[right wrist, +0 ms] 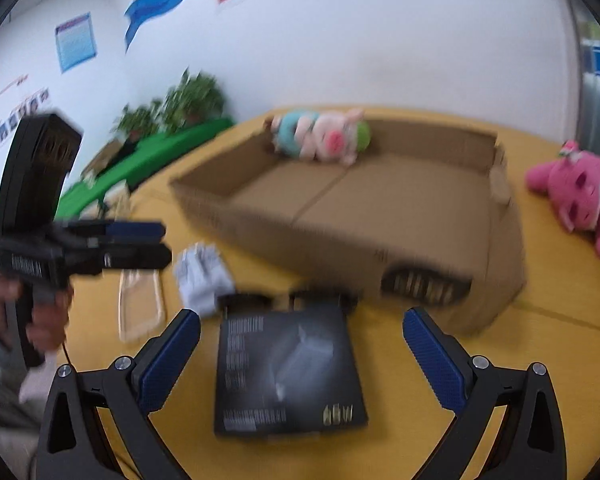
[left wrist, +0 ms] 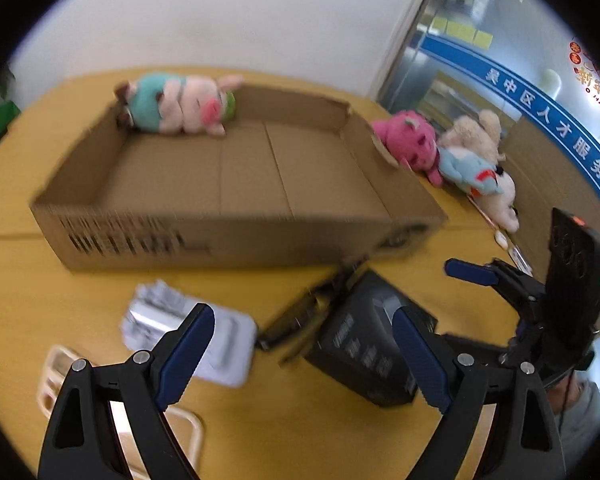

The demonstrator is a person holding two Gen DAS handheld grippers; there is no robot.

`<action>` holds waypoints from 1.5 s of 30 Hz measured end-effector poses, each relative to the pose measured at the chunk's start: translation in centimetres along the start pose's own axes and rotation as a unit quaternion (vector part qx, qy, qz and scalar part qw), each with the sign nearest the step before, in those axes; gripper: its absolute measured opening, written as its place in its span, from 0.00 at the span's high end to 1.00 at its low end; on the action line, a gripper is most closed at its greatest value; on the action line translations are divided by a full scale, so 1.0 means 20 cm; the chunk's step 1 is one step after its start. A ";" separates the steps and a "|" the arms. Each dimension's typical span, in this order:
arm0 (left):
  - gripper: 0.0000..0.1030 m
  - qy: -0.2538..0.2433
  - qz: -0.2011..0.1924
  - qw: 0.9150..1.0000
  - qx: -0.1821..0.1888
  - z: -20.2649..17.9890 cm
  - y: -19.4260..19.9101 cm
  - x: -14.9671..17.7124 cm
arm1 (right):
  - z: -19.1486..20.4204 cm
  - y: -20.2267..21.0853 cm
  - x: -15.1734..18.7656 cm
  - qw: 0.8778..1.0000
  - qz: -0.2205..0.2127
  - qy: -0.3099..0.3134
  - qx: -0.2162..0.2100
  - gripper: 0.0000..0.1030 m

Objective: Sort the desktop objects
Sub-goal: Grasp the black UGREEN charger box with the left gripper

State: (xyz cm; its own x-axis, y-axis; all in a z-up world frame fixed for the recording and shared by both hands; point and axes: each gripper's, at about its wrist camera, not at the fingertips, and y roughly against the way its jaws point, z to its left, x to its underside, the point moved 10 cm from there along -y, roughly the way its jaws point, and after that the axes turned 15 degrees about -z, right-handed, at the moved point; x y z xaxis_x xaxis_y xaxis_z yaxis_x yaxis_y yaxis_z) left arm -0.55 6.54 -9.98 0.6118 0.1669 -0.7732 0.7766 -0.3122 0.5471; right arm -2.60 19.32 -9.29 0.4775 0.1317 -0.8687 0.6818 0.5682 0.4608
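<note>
Both grippers are above the yellow table (right wrist: 560,312) with jaws wide and nothing between them: the left gripper (left wrist: 304,356) over the silver packet (left wrist: 188,332), the right gripper (right wrist: 302,356) over the black box (right wrist: 288,372). In the right wrist view the black box lies flat at about 6 o'clock, just in front of the open cardboard box (right wrist: 380,208), which takes the centre; inside it, at 12 o'clock, lies a pink pig plush (right wrist: 324,140). A pink plush (right wrist: 576,196) waits on the table at 3 o'clock, outside the carton. What could go wrong, I think: the black box is wide and flat, so the pads may close only on its edges and slip, or push it against the carton wall. In the left view the right gripper's finger is very near the left gripper's right finger (left wrist: 416,360), so the two tools could knock together if both go to the same box. The silver packet looks thin and crumpled, and it may fold instead of lifting. About writing: the black box carries white text lines and something like "65W" in gold, but blur makes this uncertain. On the glass partition (left wrist: 460,60) at 2 o'clock in the left view, a blue band reads "吴中区人才服务中".
</note>
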 end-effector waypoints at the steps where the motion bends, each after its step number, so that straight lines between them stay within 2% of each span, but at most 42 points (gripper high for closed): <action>1: 0.11 0.008 0.017 1.000 0.014 -0.01 -0.02 0.06 | 0.02 0.00 0.07 1.000 0.018 0.006 -0.019 0.00; 4: 0.11 0.032 0.049 0.998 0.039 -0.03 -0.06 0.16 | 0.06 0.01 0.22 0.997 0.057 0.024 -0.047 0.00; 6: 0.11 0.052 0.065 0.995 0.051 -0.03 -0.09 0.21 | 0.05 0.00 0.25 0.997 0.056 0.037 -0.036 0.00; 9: 0.11 0.068 0.081 0.993 0.059 -0.04 -0.11 0.26 | 0.02 -0.03 0.24 0.998 0.055 0.020 -0.037 0.00; 12: 0.11 0.061 0.083 0.993 0.061 -0.04 -0.11 0.27 | 0.12 -0.02 0.24 0.995 0.063 0.015 -0.077 0.00; 14: 0.11 0.064 0.083 0.992 0.067 -0.03 -0.10 0.28 | 0.28 0.03 0.28 0.986 0.078 0.016 -0.145 0.01; 16: 0.11 0.063 0.084 0.992 0.071 -0.02 -0.10 0.29 | 0.37 0.07 0.30 0.981 0.079 0.022 -0.178 0.01; 18: 0.13 0.061 0.088 0.992 0.069 -0.02 -0.10 0.30 | 0.36 0.08 0.32 0.984 0.073 0.039 -0.158 0.00; 19: 0.13 0.062 0.095 0.991 0.068 -0.01 -0.11 0.32 | 0.32 0.06 0.34 0.987 0.078 0.041 -0.134 0.00; 22: 0.13 0.065 0.112 0.989 0.069 0.00 -0.12 0.36 | 0.28 0.00 0.40 0.988 0.103 0.045 -0.104 0.01; 26: 0.25 0.070 0.124 0.986 0.082 -0.02 -0.12 0.41 | 0.36 -0.05 0.42 0.986 0.103 0.093 -0.091 0.04; 28: 0.27 0.069 0.118 0.987 0.087 -0.03 -0.12 0.42 | 0.37 -0.10 0.42 0.987 0.105 0.092 -0.082 0.09; 33: 0.27 0.057 0.098 0.992 0.063 0.00 -0.08 0.37 | 0.41 -0.15 0.40 0.987 0.097 0.108 -0.066 0.10; 36: 0.27 0.036 0.068 0.995 0.057 -0.02 -0.01 0.28 | 0.46 -0.12 0.33 0.988 0.081 0.114 -0.062 0.10; 41: 0.27 0.017 -0.007 0.998 0.057 -0.04 0.13 0.01 | 0.51 -0.05 0.05 0.990 0.028 0.131 -0.046 0.10; 45: 0.27 -0.017 -0.073 0.995 0.061 -0.08 0.21 -0.27 | 0.52 -0.02 -0.23 0.986 -0.019 0.164 -0.022 0.10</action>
State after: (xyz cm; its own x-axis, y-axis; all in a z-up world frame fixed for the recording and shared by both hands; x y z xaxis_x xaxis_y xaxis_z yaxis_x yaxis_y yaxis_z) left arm -0.37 5.87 -3.00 0.4870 0.1869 -0.8532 0.8312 -0.3991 0.3870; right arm 0.74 10.04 -3.51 0.2420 0.3612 -0.9005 0.6681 0.6110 0.4246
